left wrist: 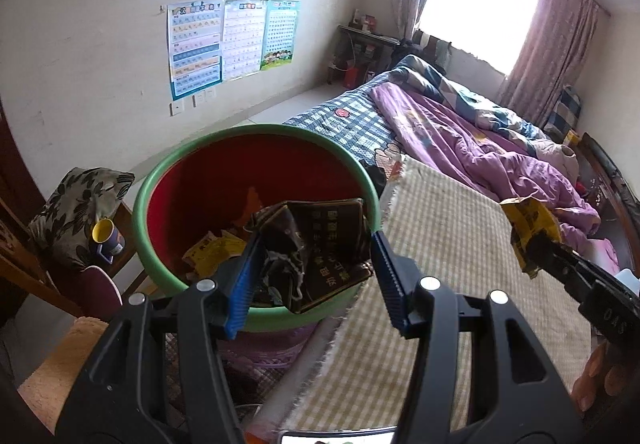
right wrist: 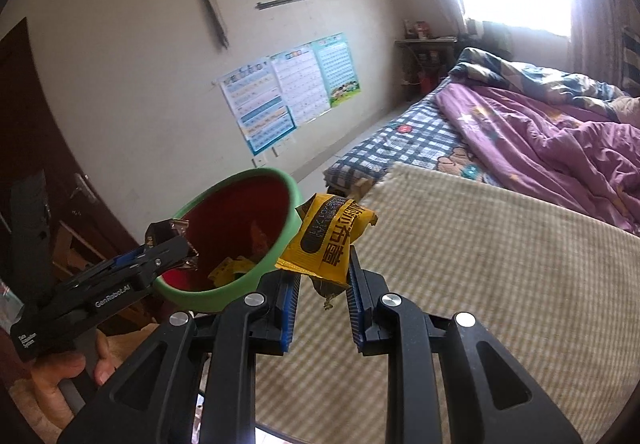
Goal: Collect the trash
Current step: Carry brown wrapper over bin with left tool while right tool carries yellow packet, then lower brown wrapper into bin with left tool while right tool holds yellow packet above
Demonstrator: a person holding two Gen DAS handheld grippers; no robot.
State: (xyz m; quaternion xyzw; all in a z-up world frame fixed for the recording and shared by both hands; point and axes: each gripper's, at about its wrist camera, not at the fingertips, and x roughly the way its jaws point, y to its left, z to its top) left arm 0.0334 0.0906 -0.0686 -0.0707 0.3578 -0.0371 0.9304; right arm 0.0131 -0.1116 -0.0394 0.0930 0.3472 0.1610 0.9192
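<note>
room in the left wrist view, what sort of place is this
Most likely a lived-in bedroom at home: a bed with a rumpled purple quilt, a curtained window, and learning charts pinned to the wall.

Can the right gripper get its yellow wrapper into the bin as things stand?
Probably yes. The right gripper holds the yellow wrapper just beside the bin's rim; the left gripper with its dark wrapper crowds the opening somewhat.

The bin (left wrist: 256, 147) is red inside with a green rim. One wrapper (left wrist: 316, 244) is dark brown, the other wrapper (right wrist: 328, 240) yellow with black lettering. The blanket (left wrist: 460, 284) shows beige checks, the bedsheet (left wrist: 352, 119) blue-and-white plaid, and the quilt (left wrist: 480, 139) is purple.
</note>
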